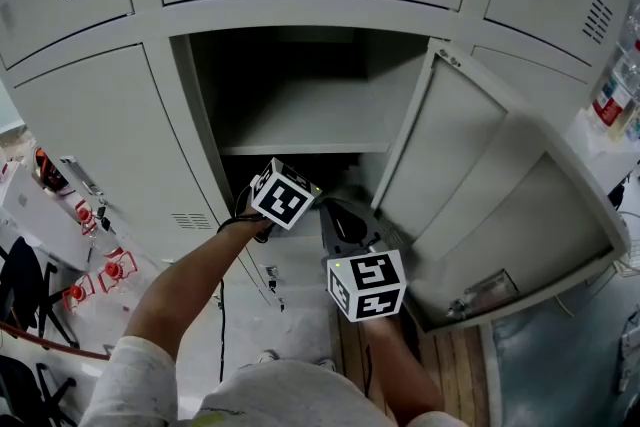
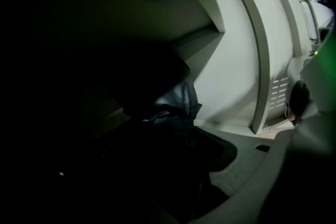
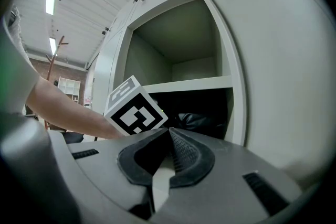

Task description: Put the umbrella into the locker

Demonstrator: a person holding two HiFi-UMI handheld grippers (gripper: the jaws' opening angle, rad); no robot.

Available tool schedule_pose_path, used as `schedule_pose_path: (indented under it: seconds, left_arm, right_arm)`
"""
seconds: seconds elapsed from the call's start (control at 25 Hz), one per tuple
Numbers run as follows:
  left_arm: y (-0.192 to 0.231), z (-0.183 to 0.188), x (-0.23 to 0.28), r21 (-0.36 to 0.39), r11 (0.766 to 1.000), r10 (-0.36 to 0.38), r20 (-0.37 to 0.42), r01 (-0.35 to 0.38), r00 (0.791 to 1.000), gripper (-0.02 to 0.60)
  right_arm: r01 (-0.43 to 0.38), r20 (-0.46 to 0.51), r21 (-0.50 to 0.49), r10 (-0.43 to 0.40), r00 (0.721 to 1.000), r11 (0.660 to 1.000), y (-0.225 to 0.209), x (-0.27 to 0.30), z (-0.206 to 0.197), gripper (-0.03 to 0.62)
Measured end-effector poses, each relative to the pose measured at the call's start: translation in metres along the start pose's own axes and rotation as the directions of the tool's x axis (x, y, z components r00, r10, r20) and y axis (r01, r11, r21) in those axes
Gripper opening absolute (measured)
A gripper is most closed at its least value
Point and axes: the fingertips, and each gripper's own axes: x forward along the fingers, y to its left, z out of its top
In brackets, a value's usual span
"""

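We are reaching the left gripper into the open locker, into its lower space just under the shelf. Its fingers are clamping the umbrella, a dark bundle of folded cloth, although the shadow inside the locker is swallowing most of the left finger. The umbrella is lying inside the locker below the shelf, with its wrinkled tip pointing deeper in, toward the locker's pale inner wall. From the right gripper view, it is showing as a dark lump in the same lower space, past the left gripper's marker cube.

We are holding the right gripper outside the locker, just in front of its opening and beside the swung-open door. Its fingers are pressing together at the tips with nothing between them. The space above the shelf is standing empty.
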Motion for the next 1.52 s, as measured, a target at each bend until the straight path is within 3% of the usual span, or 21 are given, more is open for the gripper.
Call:
schedule_pose_path:
  seconds: [0.48,0.68,1.04,1.52]
  left_arm:
    - [0.017,-0.004,0.022,0.030,0.999,0.043,-0.019,-0.042,0.999,0.262]
    - [0.025,-0.010,0.029,0.115,0.990,0.092,-0.037,-0.087,0.995,0.262]
    - [0.033,-0.015,0.037,0.190,0.970,0.163,-0.058,-0.150,0.985,0.262]
    - [0.032,-0.026,0.043,0.244,0.958,0.182,-0.122,-0.149,0.976,0.262]
  right_arm:
    - [0.013,-0.005,0.020,-0.013,1.000,1.000,-0.006,0.003,-0.001,0.003]
    - [0.014,-0.010,0.020,-0.013,1.000,1.000,-0.007,0.003,-0.003,0.003]
    - [0.017,-0.016,0.016,-0.016,1.000,1.000,-0.009,0.002,-0.004,0.003]
    - [0.037,-0.009,0.039,-0.037,0.999,0.999,-0.017,-0.001,-0.003,0.003]
